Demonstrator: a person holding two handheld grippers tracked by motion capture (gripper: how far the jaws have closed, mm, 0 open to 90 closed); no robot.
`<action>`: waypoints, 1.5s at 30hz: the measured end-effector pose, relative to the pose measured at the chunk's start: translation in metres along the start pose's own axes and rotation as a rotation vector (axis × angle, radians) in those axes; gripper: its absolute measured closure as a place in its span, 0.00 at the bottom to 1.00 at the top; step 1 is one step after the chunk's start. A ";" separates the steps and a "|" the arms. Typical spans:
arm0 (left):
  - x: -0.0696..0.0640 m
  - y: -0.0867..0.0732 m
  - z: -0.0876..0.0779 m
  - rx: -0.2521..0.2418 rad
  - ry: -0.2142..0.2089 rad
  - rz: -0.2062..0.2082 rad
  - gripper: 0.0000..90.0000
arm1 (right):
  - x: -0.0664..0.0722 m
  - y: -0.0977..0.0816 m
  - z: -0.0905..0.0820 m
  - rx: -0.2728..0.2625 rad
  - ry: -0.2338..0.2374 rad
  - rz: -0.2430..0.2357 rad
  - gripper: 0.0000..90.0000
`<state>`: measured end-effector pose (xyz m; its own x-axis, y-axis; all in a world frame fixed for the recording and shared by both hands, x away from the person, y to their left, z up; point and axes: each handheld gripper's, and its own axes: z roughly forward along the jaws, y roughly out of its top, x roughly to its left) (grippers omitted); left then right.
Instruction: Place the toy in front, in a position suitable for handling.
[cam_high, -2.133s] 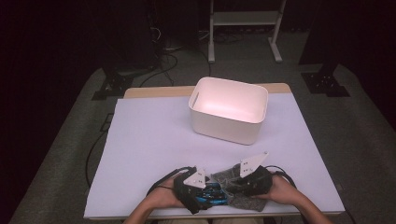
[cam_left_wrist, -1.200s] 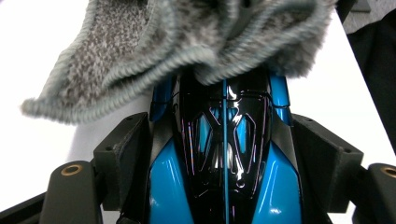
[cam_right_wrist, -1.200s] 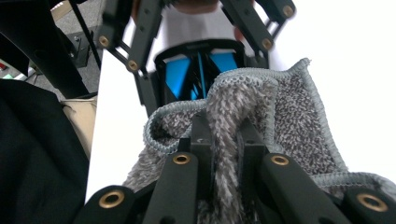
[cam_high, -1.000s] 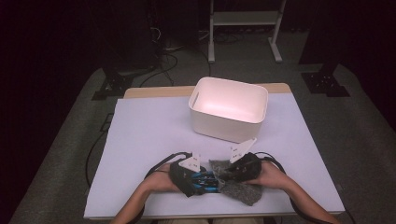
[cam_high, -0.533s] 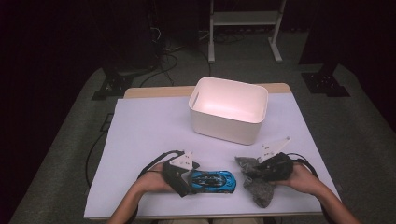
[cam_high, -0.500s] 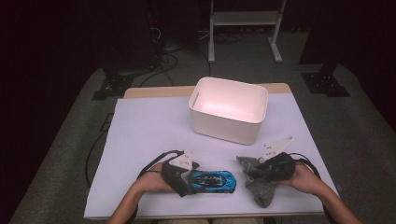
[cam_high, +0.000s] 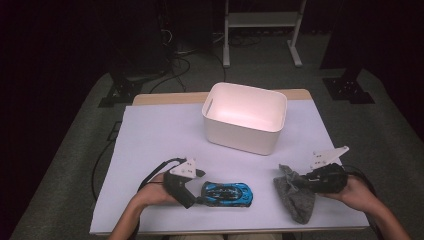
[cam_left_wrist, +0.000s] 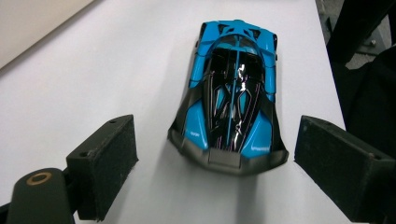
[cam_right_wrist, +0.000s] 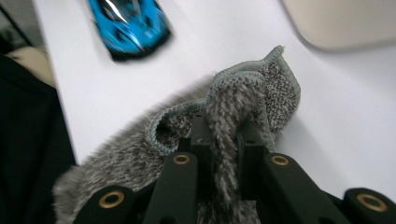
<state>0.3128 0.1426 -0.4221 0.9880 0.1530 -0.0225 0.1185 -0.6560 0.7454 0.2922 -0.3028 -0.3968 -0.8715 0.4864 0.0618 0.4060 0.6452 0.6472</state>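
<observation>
Nearest me, my left tool (cam_high: 197, 200) sits with its jaws spread wide, having just been opening; the blue toy car (cam_high: 226, 194) rests on the white worktop (cam_high: 150, 140) between the pads, untouched, so I judge it freed for wiping or lifting. To its right, my right tool (cam_high: 300, 184) is clamped tight on a fold of the grey cloth (cam_high: 296, 199), whose loose end drapes onto the worktop, well apart from the car. Farther off stands the white bin (cam_high: 245, 119), open-topped, likely the drop-off.
</observation>
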 end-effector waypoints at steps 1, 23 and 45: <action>0.000 -0.001 -0.002 -0.003 0.003 -0.005 0.14 | -0.004 -0.004 -0.003 0.004 -0.011 0.017 0.89; 0.002 -0.031 -0.020 -0.037 0.056 -0.075 0.12 | -0.022 -0.024 -0.020 -0.028 -0.013 0.120 0.59; 0.006 -0.046 -0.031 -0.074 0.129 -0.104 0.11 | -0.032 0.036 -0.014 -0.155 0.086 0.062 0.43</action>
<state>0.3105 0.1965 -0.4354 0.9494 0.3136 -0.0199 0.2070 -0.5765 0.7905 0.3306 -0.3030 -0.3643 -0.8693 0.4657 0.1653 0.4177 0.5137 0.7494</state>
